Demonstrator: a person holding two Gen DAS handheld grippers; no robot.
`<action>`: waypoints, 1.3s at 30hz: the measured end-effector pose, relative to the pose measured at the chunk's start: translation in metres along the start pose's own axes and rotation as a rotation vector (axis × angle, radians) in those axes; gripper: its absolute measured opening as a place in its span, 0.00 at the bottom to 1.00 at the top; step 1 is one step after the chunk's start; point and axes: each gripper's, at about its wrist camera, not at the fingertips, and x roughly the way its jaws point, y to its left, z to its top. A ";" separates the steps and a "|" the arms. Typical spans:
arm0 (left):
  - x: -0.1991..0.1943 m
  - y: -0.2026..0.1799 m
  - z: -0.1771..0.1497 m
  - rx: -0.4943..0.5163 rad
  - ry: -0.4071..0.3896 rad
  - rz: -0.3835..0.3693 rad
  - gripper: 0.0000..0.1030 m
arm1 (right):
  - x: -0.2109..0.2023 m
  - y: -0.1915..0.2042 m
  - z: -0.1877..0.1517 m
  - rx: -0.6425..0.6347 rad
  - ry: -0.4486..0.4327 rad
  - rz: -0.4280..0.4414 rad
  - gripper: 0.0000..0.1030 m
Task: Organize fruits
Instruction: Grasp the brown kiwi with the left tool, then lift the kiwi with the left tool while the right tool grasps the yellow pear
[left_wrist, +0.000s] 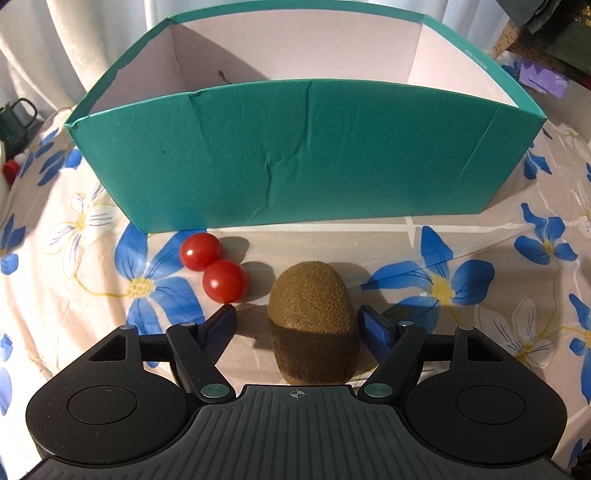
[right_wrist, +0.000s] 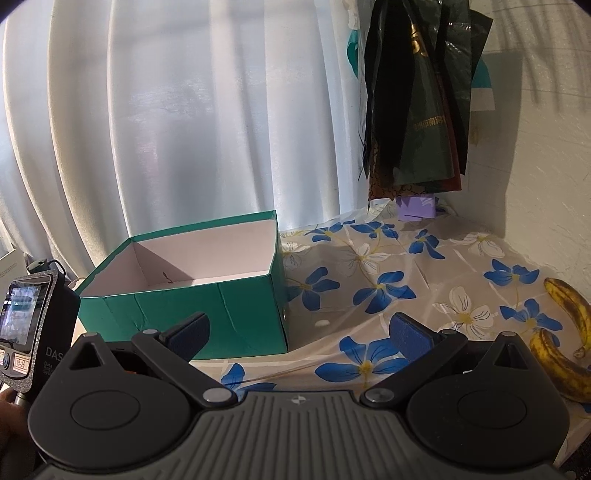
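A brown kiwi lies on the flowered tablecloth between the open jaws of my left gripper; the blue pads stand on either side and do not press it. Two red cherry tomatoes lie touching each other just left of the kiwi, in front of the teal box. The box is open at the top with a white inside and shows no fruit, also in the right wrist view. My right gripper is open and empty above the cloth. Two spotted bananas lie at the far right.
The flowered tablecloth covers the table. A white curtain hangs behind the box. Dark bags hang by the wall over a purple box. A device with a small screen is at the left edge.
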 end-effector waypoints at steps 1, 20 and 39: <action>0.000 0.000 0.000 0.001 0.000 -0.001 0.74 | 0.000 0.000 0.000 0.001 0.000 -0.001 1.00; -0.041 -0.001 -0.005 0.050 -0.107 -0.057 0.50 | -0.004 0.006 -0.015 -0.050 0.107 -0.007 1.00; -0.076 0.035 -0.023 -0.006 -0.160 -0.073 0.51 | 0.025 0.052 -0.061 -0.127 0.408 0.056 0.74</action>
